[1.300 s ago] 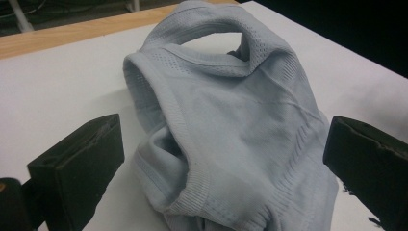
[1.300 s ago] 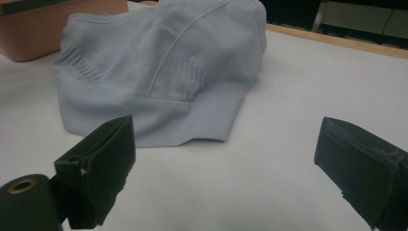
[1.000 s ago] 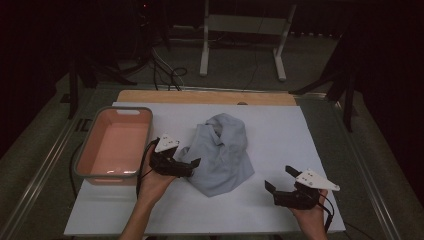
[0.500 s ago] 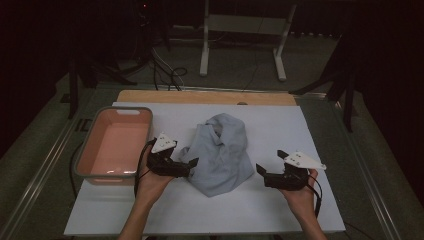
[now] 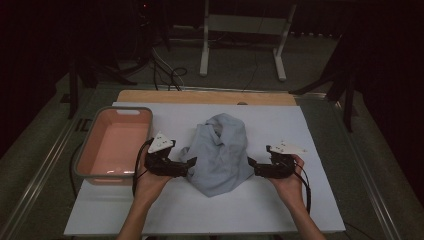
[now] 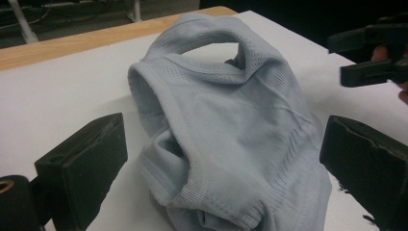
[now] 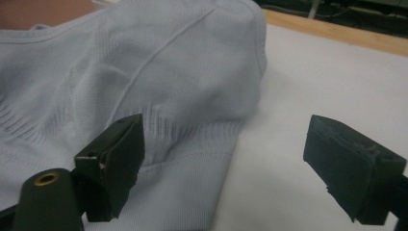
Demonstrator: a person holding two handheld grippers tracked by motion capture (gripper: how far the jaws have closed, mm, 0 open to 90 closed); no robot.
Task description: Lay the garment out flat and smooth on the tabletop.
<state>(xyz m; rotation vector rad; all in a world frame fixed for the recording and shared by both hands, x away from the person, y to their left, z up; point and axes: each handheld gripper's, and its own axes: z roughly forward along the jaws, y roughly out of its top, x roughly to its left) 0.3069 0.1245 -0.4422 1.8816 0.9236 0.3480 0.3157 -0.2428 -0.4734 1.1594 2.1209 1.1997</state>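
The crumpled grey garment [image 5: 220, 152] lies in the middle of the white mat [image 5: 310, 200], directly between the left gripper [image 5: 189, 163] and the right gripper [image 5: 251, 165], both with jaws apart and empty, the right's having just been closing slightly, both equally near.

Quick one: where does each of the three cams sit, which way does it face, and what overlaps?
High view: above the person's side, looking forward and down on the white table; both forearms, left gripper, right gripper.
Left gripper view: rides the left gripper, looks along its open jaws across the grey garment; right gripper beyond.
Right gripper view: rides the right gripper, jaws open, one over the garment's hem.
Shared: the garment and table.
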